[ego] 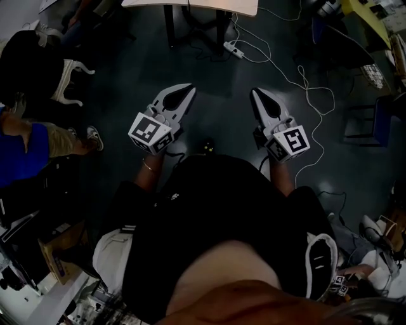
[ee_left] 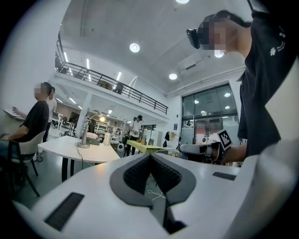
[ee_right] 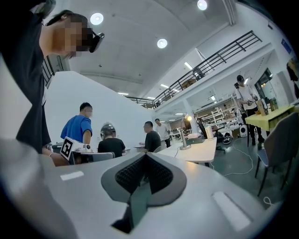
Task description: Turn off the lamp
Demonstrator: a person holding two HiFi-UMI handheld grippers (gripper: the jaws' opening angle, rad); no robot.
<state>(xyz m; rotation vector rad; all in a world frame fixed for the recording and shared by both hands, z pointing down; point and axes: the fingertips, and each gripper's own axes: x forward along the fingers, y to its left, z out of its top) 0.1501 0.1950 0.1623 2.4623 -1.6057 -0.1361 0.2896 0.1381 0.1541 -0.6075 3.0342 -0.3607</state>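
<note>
A desk lamp [ee_left: 85, 136] with a lit head stands on a white table [ee_left: 79, 154] well ahead, far beyond my left gripper [ee_left: 150, 157], whose jaws are shut with nothing between them. The same lamp [ee_right: 184, 136] shows in the right gripper view on that table [ee_right: 198, 151], also distant from my right gripper [ee_right: 145, 157], shut and empty. In the head view both grippers, left [ego: 189, 89] and right [ego: 255, 92], are held level side by side over a dark floor, short of the table's edge [ego: 190, 4]. The lamp itself is out of the head view.
A power strip [ego: 233, 49] and white cables [ego: 304, 89] lie on the floor ahead of the grippers. A person sits at the table's left [ee_left: 32, 123]; several people [ee_right: 100, 140] stand and sit nearby. A yellow table [ee_left: 149, 148] is further back.
</note>
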